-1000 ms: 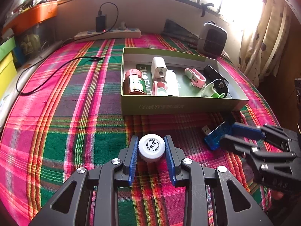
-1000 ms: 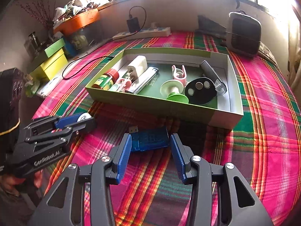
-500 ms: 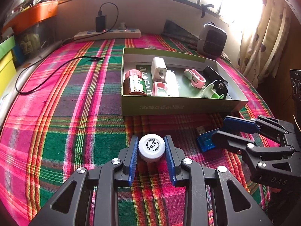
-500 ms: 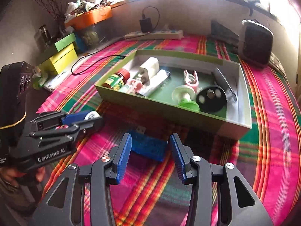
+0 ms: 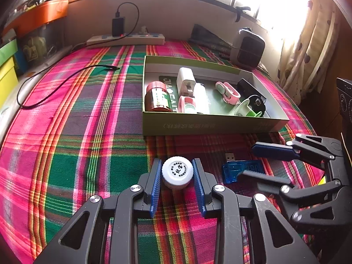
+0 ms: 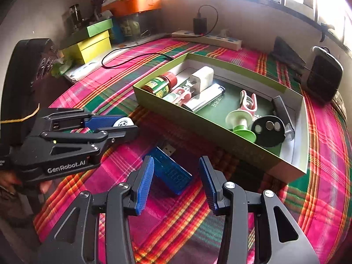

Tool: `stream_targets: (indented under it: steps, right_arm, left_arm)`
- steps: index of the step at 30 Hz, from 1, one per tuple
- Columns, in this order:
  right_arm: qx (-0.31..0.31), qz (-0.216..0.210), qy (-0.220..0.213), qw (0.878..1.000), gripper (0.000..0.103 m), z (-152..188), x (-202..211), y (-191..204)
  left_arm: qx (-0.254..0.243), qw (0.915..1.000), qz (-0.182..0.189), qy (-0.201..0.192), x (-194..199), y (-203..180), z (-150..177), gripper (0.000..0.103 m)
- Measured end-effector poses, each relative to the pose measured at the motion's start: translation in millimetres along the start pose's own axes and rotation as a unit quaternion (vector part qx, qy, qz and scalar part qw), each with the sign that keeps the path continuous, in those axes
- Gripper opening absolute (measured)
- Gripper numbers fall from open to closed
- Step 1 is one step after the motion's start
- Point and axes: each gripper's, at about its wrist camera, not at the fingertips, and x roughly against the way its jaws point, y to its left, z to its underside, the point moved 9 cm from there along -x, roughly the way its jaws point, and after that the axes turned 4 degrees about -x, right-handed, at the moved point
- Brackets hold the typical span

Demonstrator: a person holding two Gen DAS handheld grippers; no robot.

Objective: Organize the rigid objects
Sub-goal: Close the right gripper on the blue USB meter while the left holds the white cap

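Blue translucent plastic USB stick (image 6: 170, 171) now lies askew between my right gripper (image 6: 176, 183)'s half-open, rolled jaws, ungrasped; my left gripper (image 5: 177, 183) stays clamped on the white round bottle cap (image 5: 177, 172).

Your cloth (image 5: 77, 114) is plaid: pink, green and purple with thin yellow and orange lines. Your box (image 5: 211, 126) is olive-green outside, white on the inner walls, dark green on the floor. Your bottle (image 5: 177, 172) is white, its cap printed in black characters. Your USB device (image 6: 170, 171) is translucent blue with a silver plug. Your jar (image 5: 158, 96) has a red lid and a green label; its body looks brown, though glare makes that uncertain. Your finger pads (image 6: 144, 186) are blue on black frames.
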Motion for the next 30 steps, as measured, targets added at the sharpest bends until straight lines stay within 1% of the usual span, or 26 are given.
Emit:
stream_targets:
  steps: [2, 5, 9, 12, 16, 25, 30]
  right_arm:
    - [0.009, -0.008, 0.004, 1.000, 0.044, 1, -3, 5]
    - [0.020, -0.006, 0.011, 1.000, 0.044, 4, -7, 8]
    - [0.035, -0.014, 0.027, 0.999, 0.044, 14, -8, 15]
    - [0.052, -0.012, 0.027, 0.998, 0.044, 18, -7, 21]
    - [0.056, 0.000, 0.025, 0.998, 0.044, 18, -9, 23]
    - [0.030, 0.018, 0.012, 0.999, 0.044, 14, -11, 18]
    - [0.016, 0.030, 0.005, 0.999, 0.044, 12, -10, 12]
  left_arm:
    - [0.000, 1.0000, 0.000, 0.000, 0, -1, 0, 0.027]
    - [0.000, 1.0000, 0.001, 0.000, 0, -1, 0, 0.027]
    - [0.000, 1.0000, 0.001, 0.000, 0, -1, 0, 0.027]
    - [0.000, 1.0000, 0.000, 0.000, 0, -2, 0, 0.027]
    - [0.001, 1.0000, 0.001, 0.000, 0, -2, 0, 0.027]
    - [0.001, 1.0000, 0.001, -0.001, 0, -1, 0, 0.027]
    - [-0.005, 1.0000, -0.006, 0.000, -1, -2, 0, 0.027]
